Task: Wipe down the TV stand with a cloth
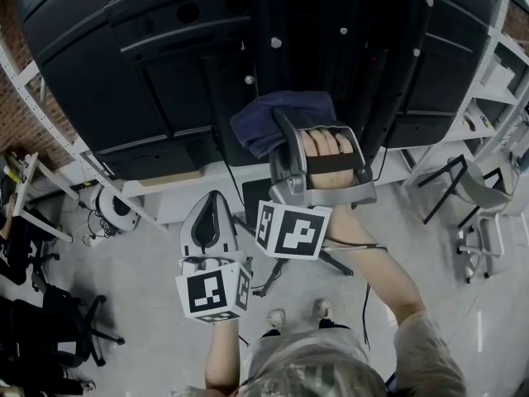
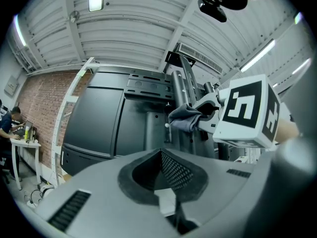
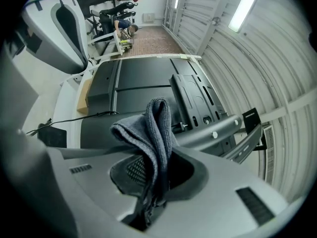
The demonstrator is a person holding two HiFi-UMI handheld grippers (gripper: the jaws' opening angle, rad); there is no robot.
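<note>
By TV stand — cloth in rt hand-held gripper

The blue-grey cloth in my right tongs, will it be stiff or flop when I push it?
Probably floppy: the cloth folds and droops over the right tongs, which are shut on it. Likely light, since a pinch on one part holds it all. Its woven-looking pile suggests it won't slip out easily.
</note>
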